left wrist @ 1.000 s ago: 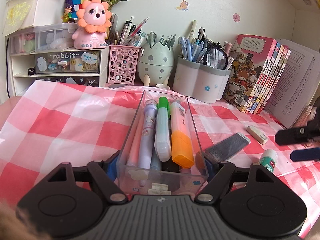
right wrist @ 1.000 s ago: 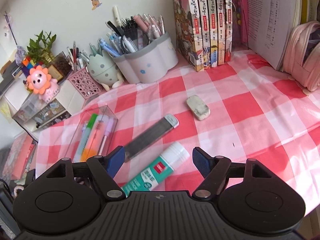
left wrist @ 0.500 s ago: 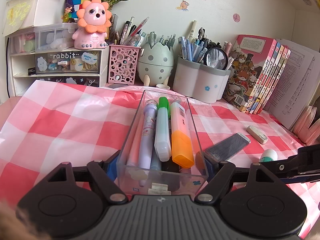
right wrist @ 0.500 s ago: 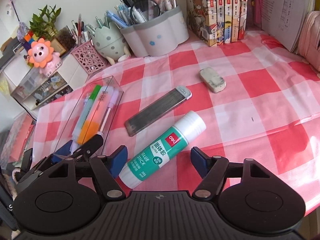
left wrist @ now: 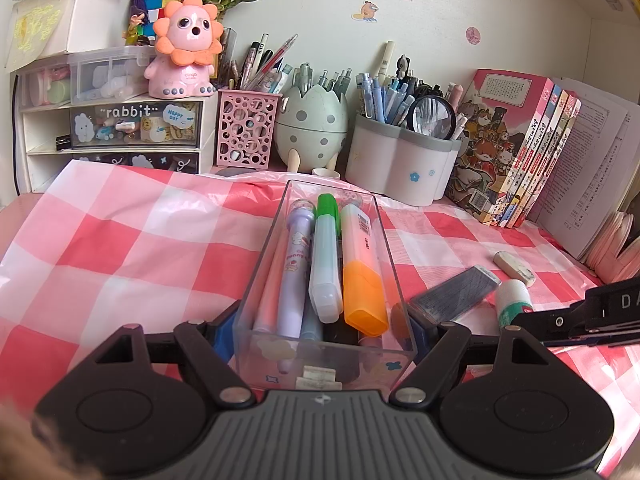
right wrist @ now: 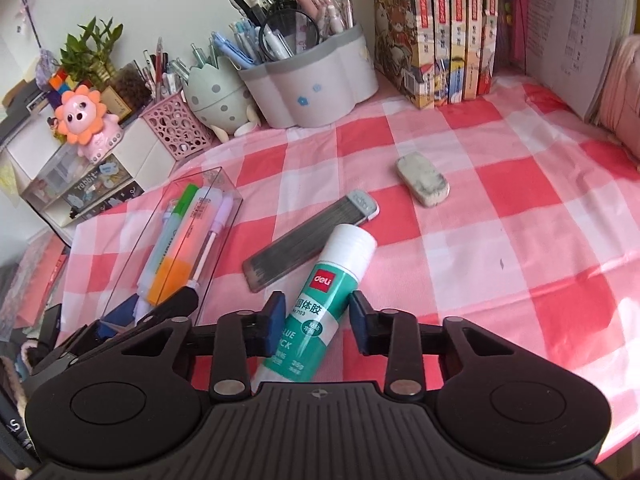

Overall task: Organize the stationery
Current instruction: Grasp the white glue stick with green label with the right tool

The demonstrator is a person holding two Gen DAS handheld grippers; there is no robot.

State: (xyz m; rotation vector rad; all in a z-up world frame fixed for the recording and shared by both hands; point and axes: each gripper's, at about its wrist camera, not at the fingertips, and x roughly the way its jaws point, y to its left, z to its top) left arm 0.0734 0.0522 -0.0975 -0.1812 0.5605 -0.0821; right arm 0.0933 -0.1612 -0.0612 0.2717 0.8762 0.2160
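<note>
Left hand-held gripper (left wrist: 322, 330) clamped on near end of clear pen box (left wrist: 324, 280), resting on checked worktop (left wrist: 120, 248). Right hand-held gripper (right wrist: 316, 322) straddles glue stick (right wrist: 324, 304); pads (right wrist: 276, 316) close, contact unclear. Lead case (right wrist: 308, 240) touching the stick; eraser (right wrist: 422, 178) apart.

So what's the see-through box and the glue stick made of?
The box looks like clear hard plastic: you can see the pens through its shiny walls. The glue stick seems smooth plastic too, glossy with a white cap, though a printed label covers its body.
</note>
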